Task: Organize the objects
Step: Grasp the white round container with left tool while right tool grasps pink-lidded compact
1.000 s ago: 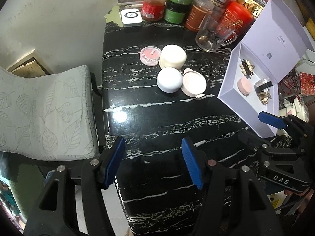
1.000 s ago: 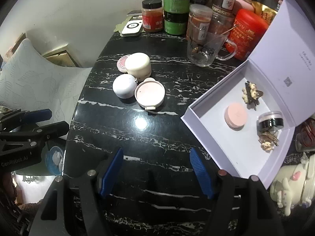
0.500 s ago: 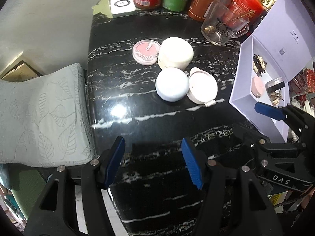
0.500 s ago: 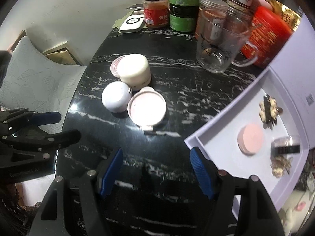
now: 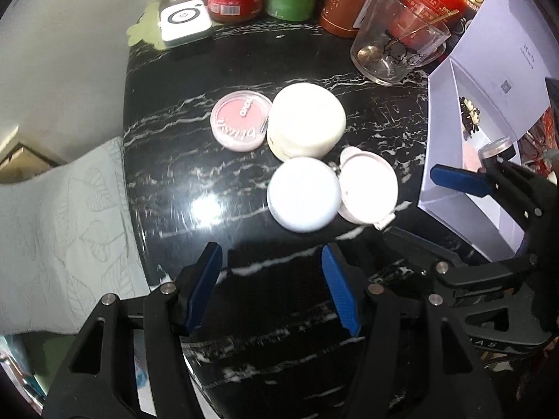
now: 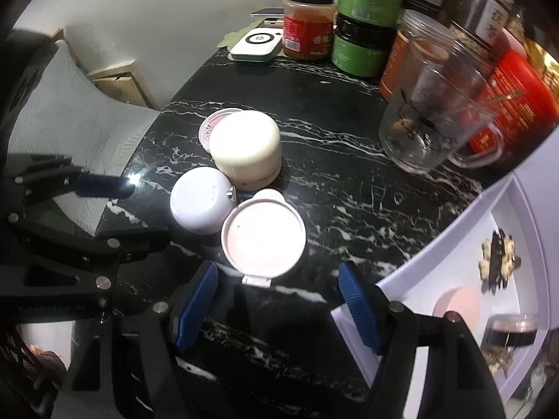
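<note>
So at this point I was in the approach step of the tidy-up, nothing picked up yet. The black marble desk (image 5: 167,160) took up most of both views, with the open white gift box (image 6: 415,289) at its right edge already holding a pink round pad, a small black-lidded jar and a couple of hair clips. Back row was just pantry jars and a glass mug (image 6: 429,132), which I judged weren't part of the job.

The four cosmetics sat bunched mid-desk: a cream jar (image 5: 307,120), a white round pot (image 5: 303,193) touching it on the near side, a pale pink compact (image 6: 263,237) pressed against the pot, and a flat blush pan (image 5: 240,120) tucked behind the cream jar.

My right hand-held gripper (image 6: 277,305) was pointing steeply down, jaws apart with nothing between them, and they'd just been opening a bit more. The compact lay just ahead of its tips, clasp tab facing me. My left hand-held gripper (image 5: 270,286) was also empty, jaws parted moderately, with the white pot just beyond its tips.

Next move, I figured: drop the right one over the compact, pinch across its rim, then carry it right into the box. The gap looked barely wider than the compact, so I'd have needed to line up carefully or nudge the pot.
</note>
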